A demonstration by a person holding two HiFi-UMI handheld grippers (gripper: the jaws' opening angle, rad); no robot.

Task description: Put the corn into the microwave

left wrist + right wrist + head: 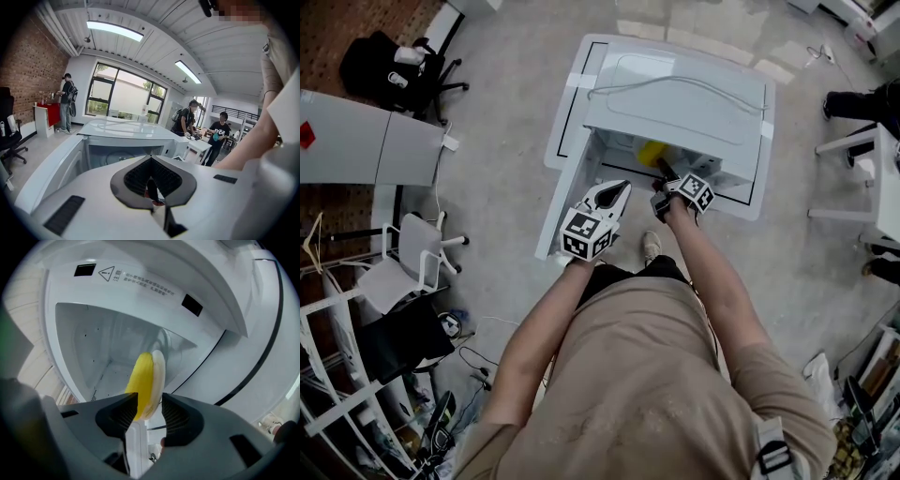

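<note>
Right gripper (150, 416) jaws stand apart around the corn (145, 380) inside the microwave (93, 352); back straight out without dragging it; left gripper (151, 161) jaws together, empty

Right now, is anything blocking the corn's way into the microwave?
Nothing visible. The door of the microwave is swung open. The corn sits between the right gripper's parted fingers at the mouth of the cavity, and nothing shows inside beyond it.
</note>
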